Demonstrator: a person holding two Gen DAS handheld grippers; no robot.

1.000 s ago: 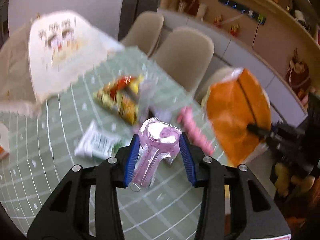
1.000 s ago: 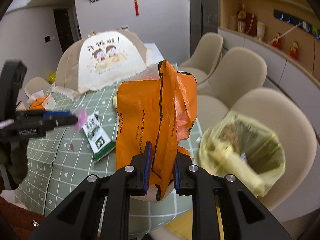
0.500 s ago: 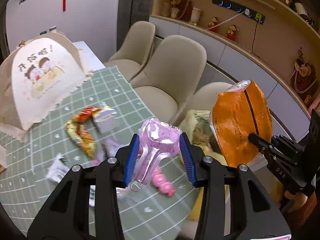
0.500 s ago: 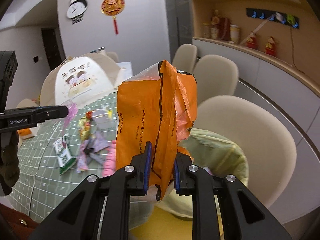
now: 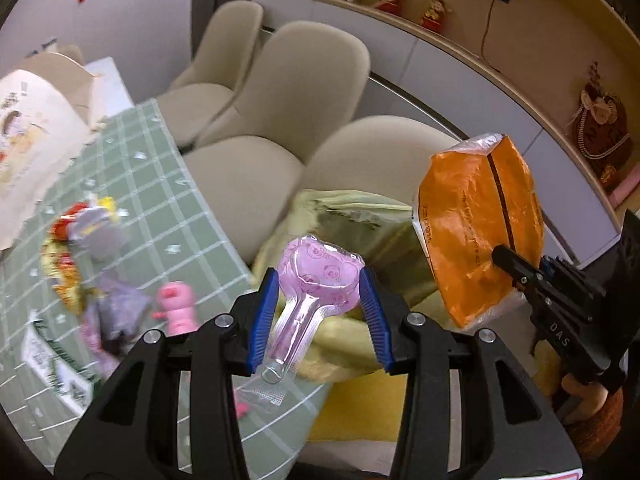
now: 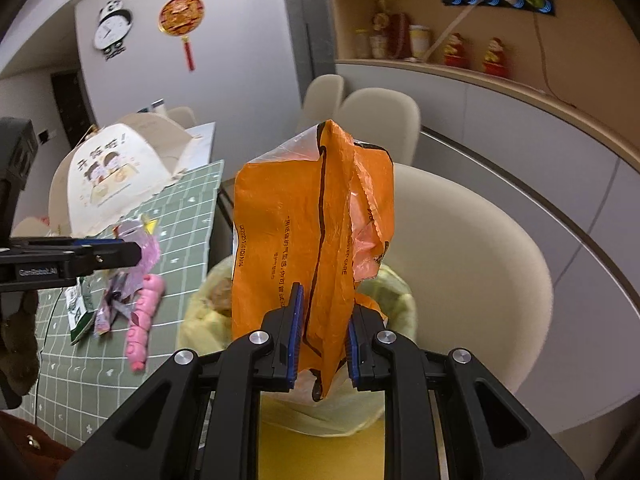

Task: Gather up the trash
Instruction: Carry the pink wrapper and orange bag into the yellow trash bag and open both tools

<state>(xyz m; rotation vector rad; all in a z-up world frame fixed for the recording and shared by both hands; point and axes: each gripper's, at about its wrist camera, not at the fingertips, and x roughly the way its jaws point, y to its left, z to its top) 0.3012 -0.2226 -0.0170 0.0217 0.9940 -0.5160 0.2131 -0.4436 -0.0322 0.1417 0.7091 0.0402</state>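
Thin orange bag [image 6: 312,236] is pinched in our right tongs [image 6: 320,344] above the yellow bin bag [image 6: 384,292], limp and light. Our left tongs [image 5: 320,316] clamp the pink blister pack [image 5: 316,280]; stiffer, slippery, best held across its wide head.

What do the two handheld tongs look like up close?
Both tongs, left and right, are matte black plastic with blue ribbed pads and silver screws at the joints. The left body shows white lettering, the right one "DAS". No cables visible.
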